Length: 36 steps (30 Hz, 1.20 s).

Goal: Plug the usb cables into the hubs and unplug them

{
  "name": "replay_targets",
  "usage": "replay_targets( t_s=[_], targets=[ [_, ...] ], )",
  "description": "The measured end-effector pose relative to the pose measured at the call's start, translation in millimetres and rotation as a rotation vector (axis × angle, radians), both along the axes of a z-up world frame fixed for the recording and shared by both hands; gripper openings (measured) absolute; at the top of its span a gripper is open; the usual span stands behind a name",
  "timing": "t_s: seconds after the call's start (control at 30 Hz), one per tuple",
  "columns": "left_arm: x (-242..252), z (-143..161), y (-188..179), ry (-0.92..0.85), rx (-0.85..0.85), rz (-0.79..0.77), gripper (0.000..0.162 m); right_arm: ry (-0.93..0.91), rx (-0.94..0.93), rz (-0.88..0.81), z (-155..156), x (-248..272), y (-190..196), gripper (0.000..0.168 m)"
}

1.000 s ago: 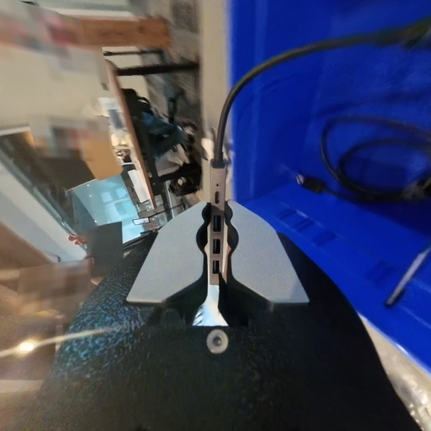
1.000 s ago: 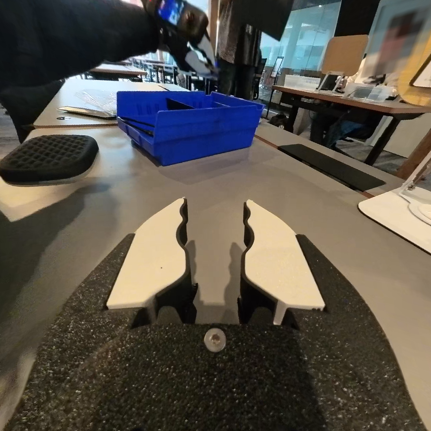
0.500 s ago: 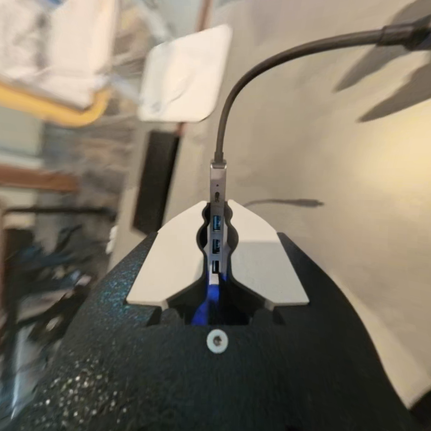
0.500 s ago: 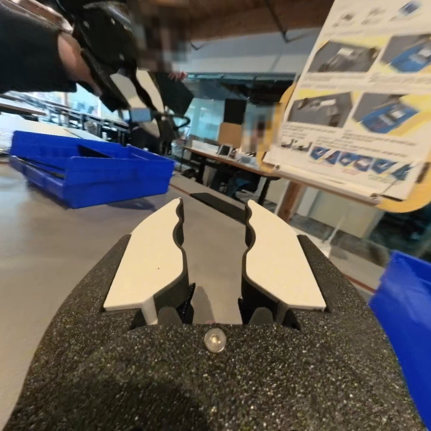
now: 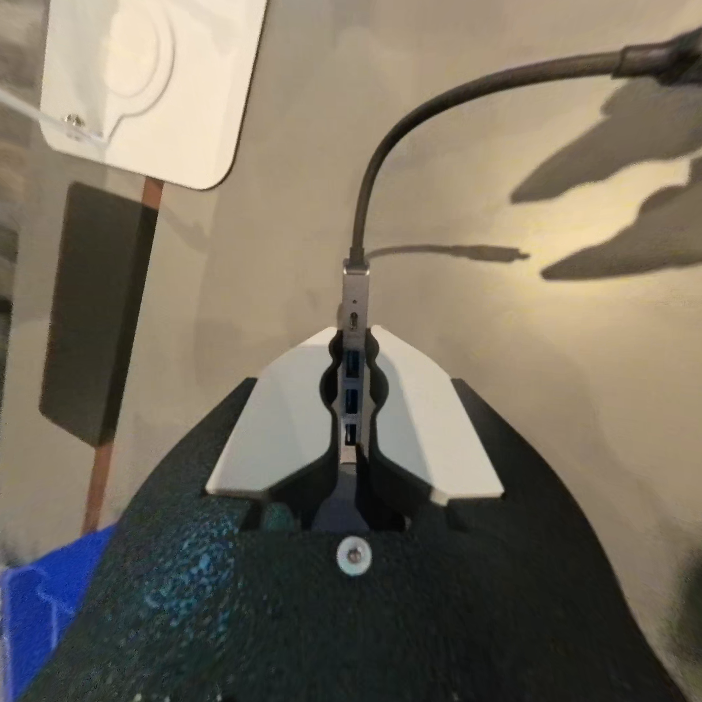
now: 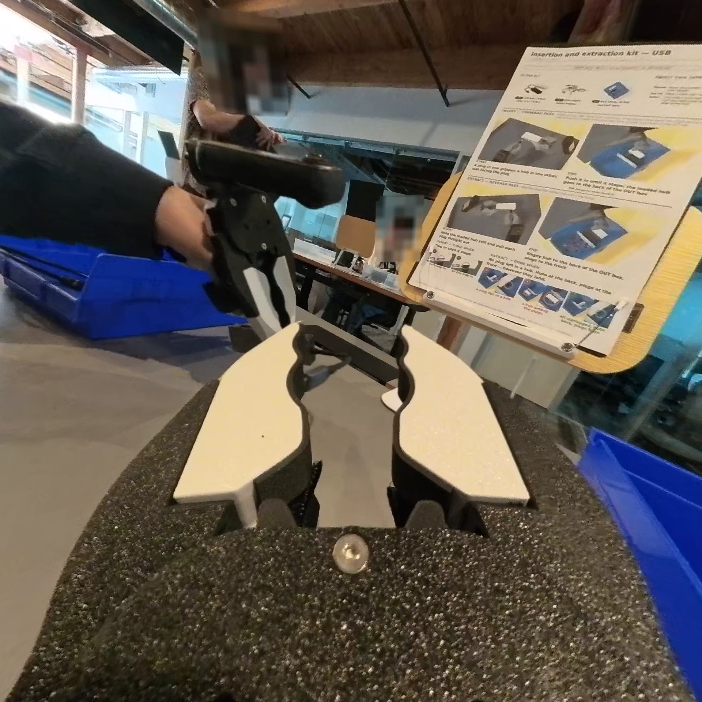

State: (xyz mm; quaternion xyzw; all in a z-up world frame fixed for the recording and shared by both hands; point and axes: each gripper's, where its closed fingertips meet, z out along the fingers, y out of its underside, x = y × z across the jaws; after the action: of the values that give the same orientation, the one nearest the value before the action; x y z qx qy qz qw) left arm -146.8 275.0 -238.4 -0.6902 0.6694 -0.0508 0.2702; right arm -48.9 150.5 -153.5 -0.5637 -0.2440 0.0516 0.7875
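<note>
1. Warm light pooled on the grey matte tabletop [image 5: 475,342] toward its right edge, and hard dark shadows crossed it there.
2. The blue plastic bin corner [image 5: 41,607] smeared with motion blur.
3. In the right wrist view, daylight blew out the upper-left windows [image 6: 26,49]; edges bowed with wide-angle distortion.

A grey table [image 6: 95,399] is stretching across the foreground, catching warm light and carrying dark shadows. Behind it, a brown-topped desk [image 6: 342,271] is standing before glass partitions [image 6: 399,167]. Daylight is streaming through windows [image 6: 22,68] at far left. Wooden ceiling beams [image 6: 361,49] are running overhead. A printed instruction board [image 6: 562,197] is leaning on a stand at right.
</note>
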Motion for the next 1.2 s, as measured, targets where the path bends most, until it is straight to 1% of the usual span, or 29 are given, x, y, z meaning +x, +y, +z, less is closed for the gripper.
replay_targets(
  t_s=[0.03,0.17,0.37,0.5,1.07,1.17,1.2],
  targets=[
    [1,-1,2,-0.01,-0.007,0.035,0.011,0.0,-0.005,0.005,-1,-1,0,0.044],
    [5,-5,3,-0.054,0.001,0.082,0.011,-0.006,-0.022,0.024,-6,-5,2,0.043],
    [4,-21,-3,-0.017,0.028,0.062,0.012,-0.056,-0.019,0.033,-10,-12,1,0.042],
    [4,-27,-3,-0.006,0.03,0.06,0.012,-0.057,-0.03,0.046,-12,-15,1,0.042],
    [2,-40,-1,0.021,0.039,0.064,0.012,-0.029,-0.079,0.07,-19,-17,5,0.042],
    [6,-38,-1,-0.011,0.061,0.061,0.013,-0.026,-0.084,0.073,-19,-17,5,0.042],
    [8,-34,0,-0.036,0.076,0.067,0.016,-0.025,-0.084,0.075,-19,-17,5,0.042]
  ],
)
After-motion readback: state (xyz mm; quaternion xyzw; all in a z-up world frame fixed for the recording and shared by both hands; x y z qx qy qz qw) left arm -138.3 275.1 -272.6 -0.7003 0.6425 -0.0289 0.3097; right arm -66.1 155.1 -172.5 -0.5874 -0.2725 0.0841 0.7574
